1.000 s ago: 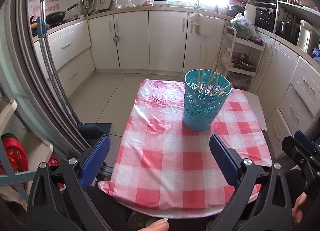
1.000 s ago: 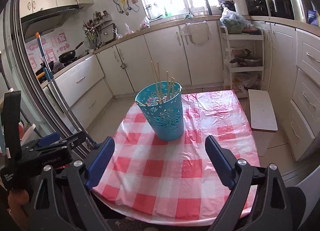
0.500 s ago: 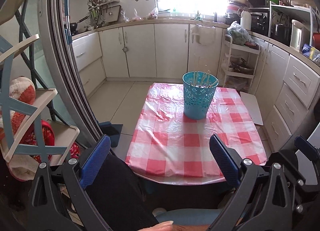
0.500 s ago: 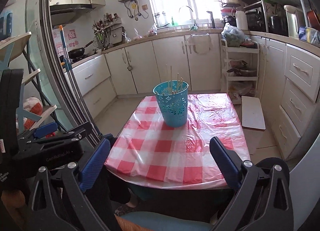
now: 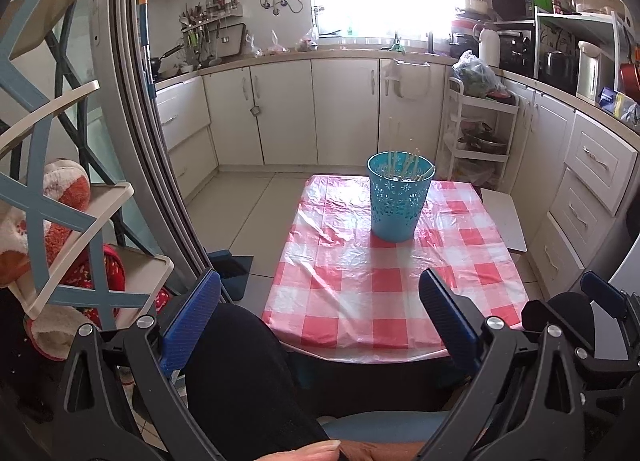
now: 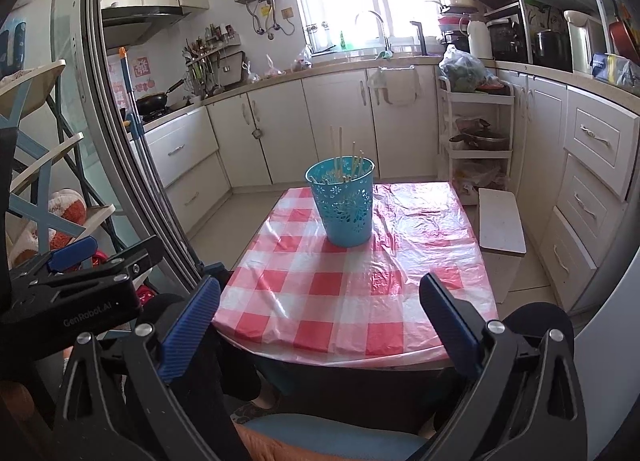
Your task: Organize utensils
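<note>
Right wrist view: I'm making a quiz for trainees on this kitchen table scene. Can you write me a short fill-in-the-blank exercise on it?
1. The blue perforated holder stands on a red and white ____ tablecloth.
2. The chopsticks are ____ the holder.
3. The right tongs are ____, with nothing between them.
4. The white stool stands on the ____ beside the table.

Missing words: checked; inside; open; floor

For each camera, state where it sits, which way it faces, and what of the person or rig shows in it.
Left wrist: sits on the left gripper, faces forward and down over the table; its open fingers, a dark-clothed leg and the right gripper show.
Right wrist: sits on the right gripper, same heading; its open fingers and the left gripper show.
Shared: the blue basket holding chopsticks, the checked cloth, the kitchen cabinets.
</note>
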`<action>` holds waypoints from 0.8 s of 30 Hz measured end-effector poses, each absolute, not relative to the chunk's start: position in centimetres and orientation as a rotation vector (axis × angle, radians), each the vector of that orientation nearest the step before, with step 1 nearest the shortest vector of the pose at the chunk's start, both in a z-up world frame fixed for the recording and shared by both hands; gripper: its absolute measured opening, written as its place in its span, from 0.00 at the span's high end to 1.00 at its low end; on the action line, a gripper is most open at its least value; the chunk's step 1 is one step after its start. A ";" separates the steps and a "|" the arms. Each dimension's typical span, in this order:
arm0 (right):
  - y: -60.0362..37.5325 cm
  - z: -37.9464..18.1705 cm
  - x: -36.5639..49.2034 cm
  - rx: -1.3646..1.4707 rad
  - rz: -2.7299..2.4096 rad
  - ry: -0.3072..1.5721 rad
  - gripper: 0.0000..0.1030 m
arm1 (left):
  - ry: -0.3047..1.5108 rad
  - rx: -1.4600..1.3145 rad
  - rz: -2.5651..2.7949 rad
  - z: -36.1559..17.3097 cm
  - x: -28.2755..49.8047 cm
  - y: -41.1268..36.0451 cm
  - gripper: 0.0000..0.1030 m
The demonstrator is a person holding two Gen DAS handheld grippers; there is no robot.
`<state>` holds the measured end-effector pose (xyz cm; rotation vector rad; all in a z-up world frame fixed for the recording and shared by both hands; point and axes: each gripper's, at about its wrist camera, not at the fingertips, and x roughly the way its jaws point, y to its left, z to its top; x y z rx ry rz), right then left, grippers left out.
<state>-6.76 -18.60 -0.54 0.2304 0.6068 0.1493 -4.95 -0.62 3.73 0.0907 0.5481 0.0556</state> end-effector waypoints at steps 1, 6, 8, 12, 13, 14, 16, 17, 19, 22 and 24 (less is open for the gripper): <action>-18.6 -0.5 -6.8 0.229 0.149 0.605 0.07 | 0.545 0.090 0.056 3.8 -5.0 -0.6 0.07; -18.5 -0.5 -7.0 0.226 0.149 0.605 0.07 | 0.541 0.080 0.053 4.0 -5.1 -0.4 0.07; -18.5 -0.5 -7.0 0.226 0.150 0.606 0.07 | 0.552 0.073 0.046 3.9 -5.0 -0.3 0.07; -18.5 -0.5 -7.0 0.227 0.149 0.607 0.07 | 0.563 0.073 0.037 3.7 -4.9 -0.4 0.07; -18.4 -0.6 -7.0 0.226 0.149 0.607 0.07 | 0.563 0.074 0.038 3.6 -4.9 -0.5 0.07; -18.5 -0.5 -7.0 0.226 0.149 0.608 0.07 | 0.563 0.075 0.037 3.6 -4.9 -0.5 0.07; -18.4 -0.6 -7.0 0.226 0.149 0.608 0.07 | 0.571 0.072 0.043 3.5 -4.9 -0.5 0.07; -18.4 -0.6 -7.0 0.226 0.148 0.609 0.07 | 0.578 0.068 0.038 3.5 -4.8 -0.3 0.07; -18.4 -0.7 -7.1 0.225 0.147 0.612 0.07 | 0.576 0.059 0.021 3.3 -4.8 -0.2 0.07; -18.3 -0.8 -7.2 0.223 0.146 0.611 0.07 | 0.547 0.060 0.038 3.2 -5.2 0.1 0.07; -18.2 -0.8 -7.2 0.220 0.145 0.611 0.07 | 0.538 0.064 0.040 3.3 -5.3 0.2 0.07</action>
